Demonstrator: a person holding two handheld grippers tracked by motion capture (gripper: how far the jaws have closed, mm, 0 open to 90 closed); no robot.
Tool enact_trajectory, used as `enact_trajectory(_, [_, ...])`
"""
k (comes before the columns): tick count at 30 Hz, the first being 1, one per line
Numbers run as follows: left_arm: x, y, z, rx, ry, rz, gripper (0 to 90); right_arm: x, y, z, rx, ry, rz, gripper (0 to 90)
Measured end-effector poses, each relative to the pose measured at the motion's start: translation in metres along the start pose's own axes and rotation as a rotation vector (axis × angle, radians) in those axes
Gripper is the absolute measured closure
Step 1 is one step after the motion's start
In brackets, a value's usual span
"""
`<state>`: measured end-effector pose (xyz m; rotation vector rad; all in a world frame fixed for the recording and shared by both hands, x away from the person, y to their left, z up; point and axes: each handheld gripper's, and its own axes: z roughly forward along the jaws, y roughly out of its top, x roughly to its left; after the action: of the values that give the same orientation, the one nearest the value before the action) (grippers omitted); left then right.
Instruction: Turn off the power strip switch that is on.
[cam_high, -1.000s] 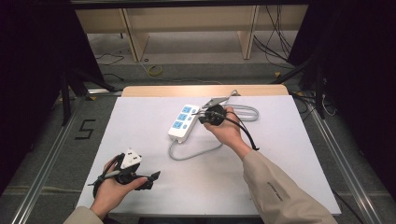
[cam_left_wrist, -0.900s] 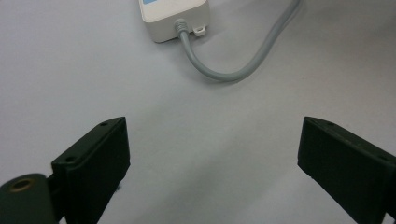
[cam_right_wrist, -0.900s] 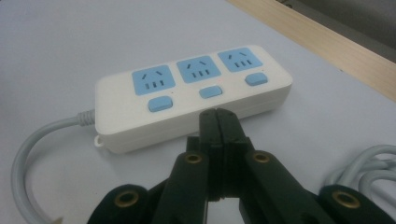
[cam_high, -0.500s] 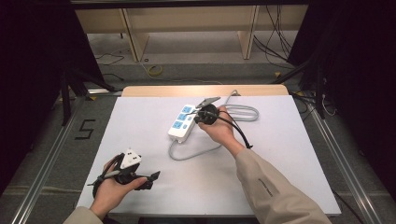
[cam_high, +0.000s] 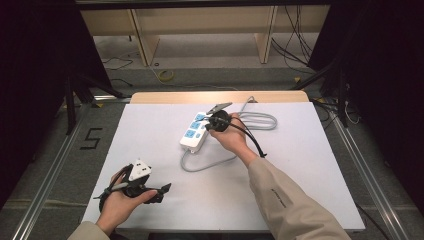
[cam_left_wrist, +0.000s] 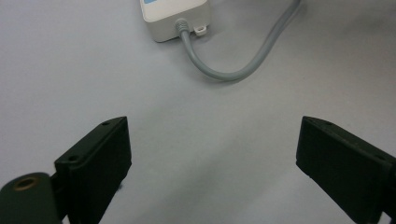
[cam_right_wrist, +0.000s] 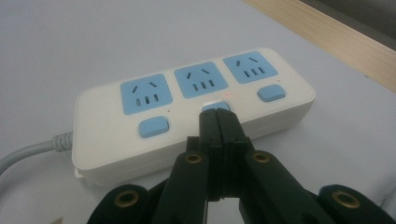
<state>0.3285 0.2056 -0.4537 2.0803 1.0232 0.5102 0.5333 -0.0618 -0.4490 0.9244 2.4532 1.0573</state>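
While the right gripper (cam_right_wrist: 218, 114) pressed its closed jaws against the middle blue switch (cam_right_wrist: 215, 105) of the power strip (cam_high: 196, 131), the strip lay flat on the counter (cam_high: 150, 130), just above and left of centre in the high view. In the right gripper view the jaws stood together with nothing between them, their tip touching the switch below the middle socket (cam_right_wrist: 201, 79); a small red light (cam_right_wrist: 228, 94) glowed just right of the tip. Two more blue sockets flanked the middle one, each with its own switch beneath. All three sockets were empty of plugs.

The strip's grey cable (cam_high: 205, 165) left its lower end, curved across the counter under the right hand (cam_high: 232, 137), and ran to a loop at the upper right of the counter.

The left gripper (cam_high: 162, 190) rested in the left hand (cam_high: 120, 202) at the lower left of the high view, well apart from the strip. In the left gripper view its jaws stood wide open over bare counter, holding nothing, with the strip's cable end (cam_left_wrist: 177, 18) at the top of the frame.
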Motion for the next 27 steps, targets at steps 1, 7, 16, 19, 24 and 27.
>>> enact_trajectory(1, [0.000,0.000,0.000,0.001,0.000,-0.002,10.1,0.000,0.000,0.001,-0.004,-0.002,0.002,90.0])
enact_trajectory(7, [0.000,0.000,0.000,0.000,0.002,-0.003,10.2,0.000,0.005,0.001,0.000,-0.004,0.007,90.0])
enact_trajectory(16, [0.000,0.000,0.000,-0.003,-0.001,0.002,10.1,-0.002,0.011,0.004,-0.004,-0.006,0.006,90.0])
enact_trajectory(19, [0.000,0.000,0.000,-0.003,-0.001,0.000,10.1,-0.003,0.012,0.007,-0.002,-0.006,0.011,90.0])
enact_trajectory(24, [0.000,0.001,0.000,0.000,-0.003,0.003,10.1,-0.003,0.012,0.010,-0.002,-0.006,0.012,90.0])
enact_trajectory(27, [0.000,0.001,0.000,0.000,-0.002,0.003,10.1,-0.002,0.012,0.011,0.002,-0.003,0.011,90.0])
